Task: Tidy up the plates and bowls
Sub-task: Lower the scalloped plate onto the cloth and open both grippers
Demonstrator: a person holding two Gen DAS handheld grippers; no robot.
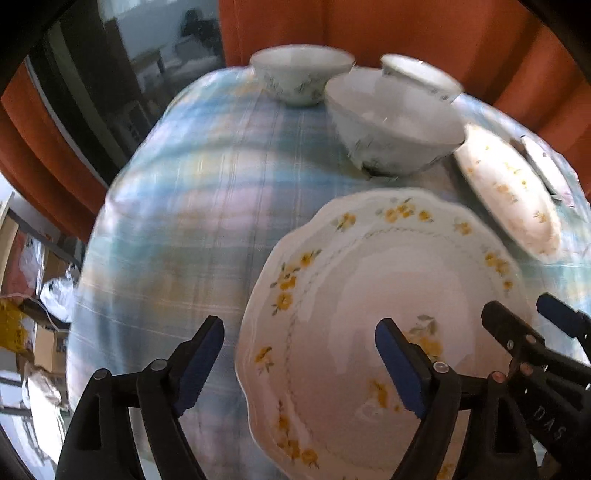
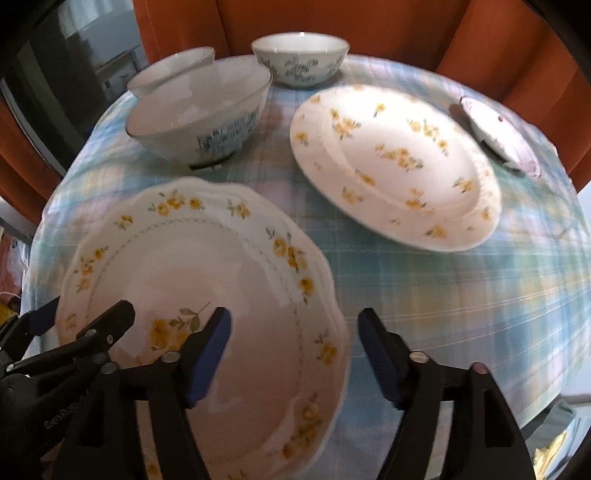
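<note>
A scalloped white plate with yellow flowers lies at the near edge of the table. My left gripper is open over the plate's left rim. My right gripper is open over its right rim. Each gripper shows in the other's view: the right one, the left one. A second flowered plate lies further back on the right. Three white bowls with blue patterns stand at the back: a near one and two behind.
A small dish sits at the far right of the plaid tablecloth. Orange curtains hang behind the table. Boxes and bags lie on the floor at the left.
</note>
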